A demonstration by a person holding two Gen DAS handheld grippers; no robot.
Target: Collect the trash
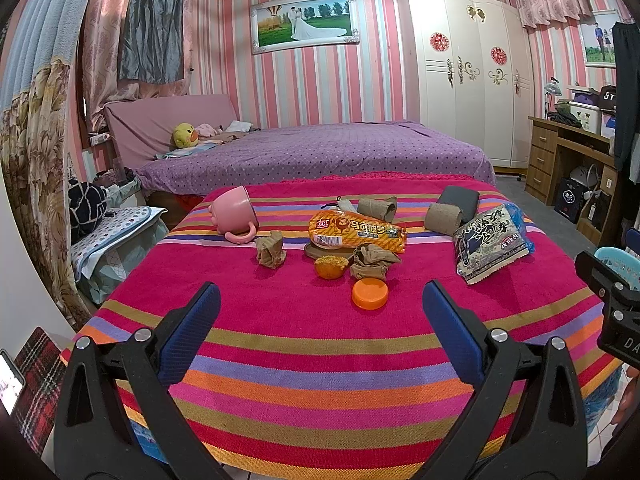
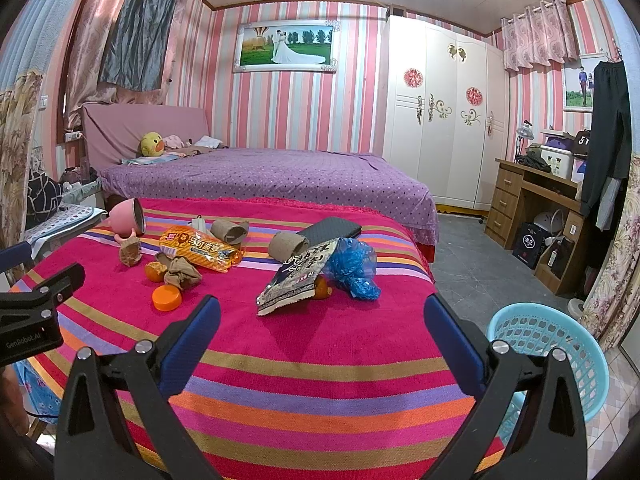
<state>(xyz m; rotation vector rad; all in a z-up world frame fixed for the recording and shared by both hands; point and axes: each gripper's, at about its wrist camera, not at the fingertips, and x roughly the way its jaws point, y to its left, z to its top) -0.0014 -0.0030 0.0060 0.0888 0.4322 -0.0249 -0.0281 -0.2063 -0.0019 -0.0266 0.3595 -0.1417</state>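
Trash lies on a table under a striped pink cloth (image 1: 304,344) (image 2: 320,344). An orange lid (image 1: 370,294) (image 2: 166,298) sits nearest, with an orange peel (image 1: 330,267) (image 2: 155,271) and crumpled brown paper (image 1: 374,264) (image 2: 182,274) behind it. Further back lie an orange snack wrapper (image 1: 356,232) (image 2: 200,249), a dark printed packet (image 1: 490,242) (image 2: 298,280), a blue plastic bag (image 2: 354,266) and cardboard tubes (image 1: 442,219) (image 2: 286,245). My left gripper (image 1: 320,304) hovers open above the near cloth. My right gripper (image 2: 322,314) is open too, in front of the packet. Both are empty.
A pink cup (image 1: 236,210) (image 2: 126,216) lies tipped at the back left, a black wallet (image 1: 460,198) (image 2: 334,230) at the back right. A light blue basket (image 2: 548,356) stands on the floor by the table's right side. A purple bed (image 1: 316,152) is behind.
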